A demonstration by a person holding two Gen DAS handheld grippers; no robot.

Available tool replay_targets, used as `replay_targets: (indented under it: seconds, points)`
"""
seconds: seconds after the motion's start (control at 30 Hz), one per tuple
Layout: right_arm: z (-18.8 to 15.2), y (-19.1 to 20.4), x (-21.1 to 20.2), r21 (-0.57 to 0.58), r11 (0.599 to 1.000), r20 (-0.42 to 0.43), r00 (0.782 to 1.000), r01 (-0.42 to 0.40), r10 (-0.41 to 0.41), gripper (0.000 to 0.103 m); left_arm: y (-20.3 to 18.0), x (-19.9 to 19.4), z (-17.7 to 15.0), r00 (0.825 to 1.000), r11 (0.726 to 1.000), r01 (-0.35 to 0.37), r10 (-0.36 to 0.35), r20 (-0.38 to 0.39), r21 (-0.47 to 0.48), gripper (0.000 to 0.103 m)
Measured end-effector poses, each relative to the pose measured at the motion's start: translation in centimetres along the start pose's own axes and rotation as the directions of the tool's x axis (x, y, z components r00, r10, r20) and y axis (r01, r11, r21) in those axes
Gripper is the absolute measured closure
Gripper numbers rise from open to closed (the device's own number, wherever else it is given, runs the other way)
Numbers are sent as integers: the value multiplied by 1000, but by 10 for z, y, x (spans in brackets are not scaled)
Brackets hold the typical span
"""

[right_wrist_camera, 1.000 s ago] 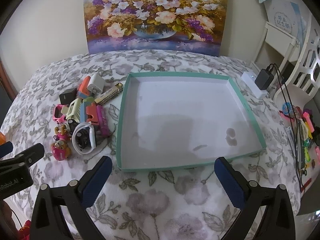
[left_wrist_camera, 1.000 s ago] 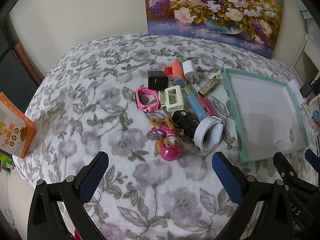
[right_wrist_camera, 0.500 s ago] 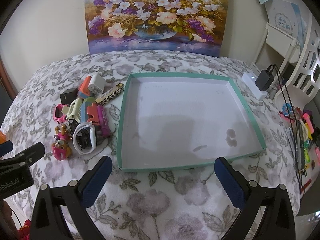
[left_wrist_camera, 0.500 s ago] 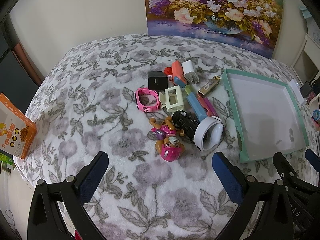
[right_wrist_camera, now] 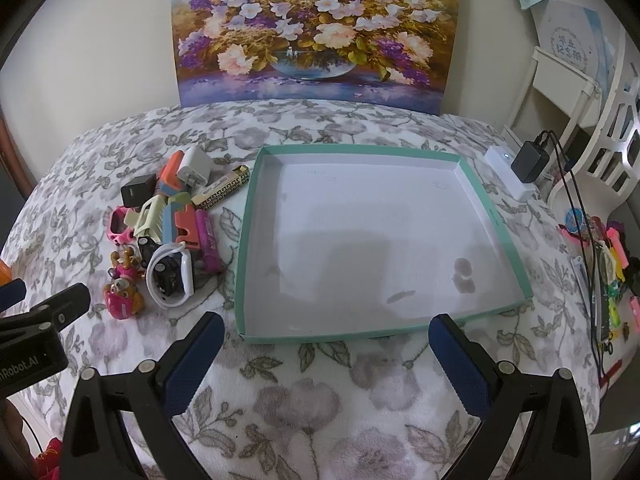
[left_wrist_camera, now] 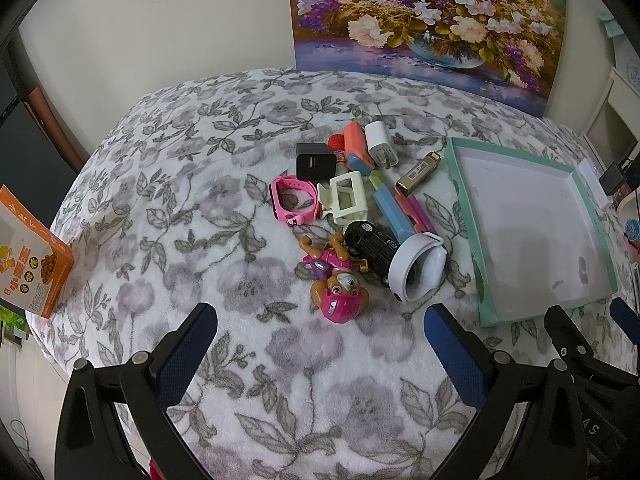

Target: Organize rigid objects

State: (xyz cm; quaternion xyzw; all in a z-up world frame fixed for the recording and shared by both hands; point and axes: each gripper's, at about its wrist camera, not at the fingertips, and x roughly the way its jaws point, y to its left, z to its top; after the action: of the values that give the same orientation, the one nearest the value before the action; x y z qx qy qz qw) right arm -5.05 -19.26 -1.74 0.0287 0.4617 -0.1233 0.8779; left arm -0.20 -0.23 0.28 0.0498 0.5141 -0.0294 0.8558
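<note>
A pile of small rigid objects lies on the floral blanket: a pink pup toy [left_wrist_camera: 340,288], a black toy car [left_wrist_camera: 370,246], a white wristband [left_wrist_camera: 416,268], a pink watch [left_wrist_camera: 294,200], a cream hair clip [left_wrist_camera: 346,198], a black charger [left_wrist_camera: 314,166] and a white plug [left_wrist_camera: 380,144]. To their right sits a shallow teal-rimmed tray [right_wrist_camera: 472,184] with a white floor and nothing in it. My left gripper [left_wrist_camera: 320,334] hangs open just short of the pup toy. My right gripper [right_wrist_camera: 326,346] hangs open at the tray's near rim.
An orange box [left_wrist_camera: 30,252] stands at the bed's left edge. A flower painting [right_wrist_camera: 316,32] leans on the wall behind. On the right are a white power strip with a black adapter [right_wrist_camera: 530,162], cables and small colourful items [right_wrist_camera: 608,260]. The left gripper's body [right_wrist_camera: 36,328] shows in the right wrist view.
Both views have barely shifted. The objects, the tray and both open grippers stand as they did a second ago.
</note>
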Motion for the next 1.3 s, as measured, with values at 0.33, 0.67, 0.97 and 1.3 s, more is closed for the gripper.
replay_targets:
  seconds: [0.33,0.67,0.97,1.3]
  points:
    - [0,1,1,-3,1000,-1,1000,0,0,0,0,0,0,1000,1000,0,0,0,0,0]
    - [-1,2,1,-5,1000,-2,1000,0,0,0,0,0,0,1000,1000,-1,1,1,0,0]
    - [-1,3,1,-6,1000,0,1000,-4,4,0,0,0,0,1000,1000,2,-2,-2,0,0]
    - [20,19,-11,-27,993,40,992,-118,119,0,37,-3,19,1000,999,8,-8,-3,-46,0]
